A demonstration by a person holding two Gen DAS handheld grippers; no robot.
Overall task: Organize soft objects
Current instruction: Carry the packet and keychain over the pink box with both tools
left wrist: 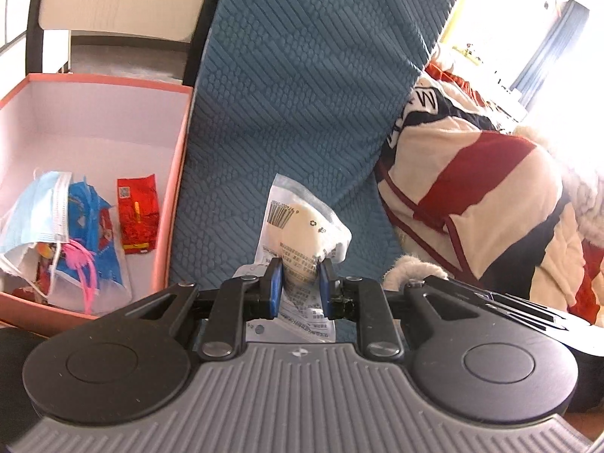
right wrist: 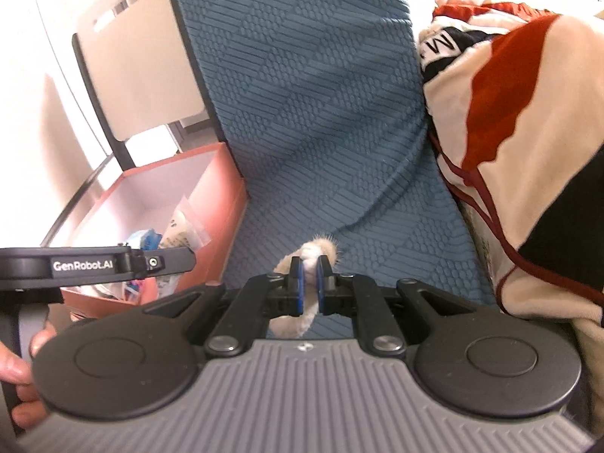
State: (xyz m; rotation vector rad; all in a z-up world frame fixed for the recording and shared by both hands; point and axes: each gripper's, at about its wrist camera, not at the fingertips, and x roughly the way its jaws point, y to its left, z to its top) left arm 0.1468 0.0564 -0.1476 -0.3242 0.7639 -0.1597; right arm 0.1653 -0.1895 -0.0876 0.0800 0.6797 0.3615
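My left gripper (left wrist: 300, 287) is shut on a clear plastic packet (left wrist: 302, 226) with a cream round pad inside, held above the blue textured sofa cushion (left wrist: 294, 94). My right gripper (right wrist: 306, 283) is shut on a beige fluffy scrunchie (right wrist: 313, 251), also over the blue cushion (right wrist: 321, 113). A pink box (left wrist: 177, 173) stands to the left, holding a blue face mask (left wrist: 37, 211), a red sachet (left wrist: 136, 215) and blue wrappers. The box also shows in the right wrist view (right wrist: 226, 196), with the left gripper's side (right wrist: 94, 264) in front of it.
A red, cream and navy plush blanket (left wrist: 490, 204) lies bunched on the right of the sofa, also in the right wrist view (right wrist: 528, 132). A cream chair back (right wrist: 136, 68) stands behind the box. A hand (right wrist: 19, 370) holds the left gripper.
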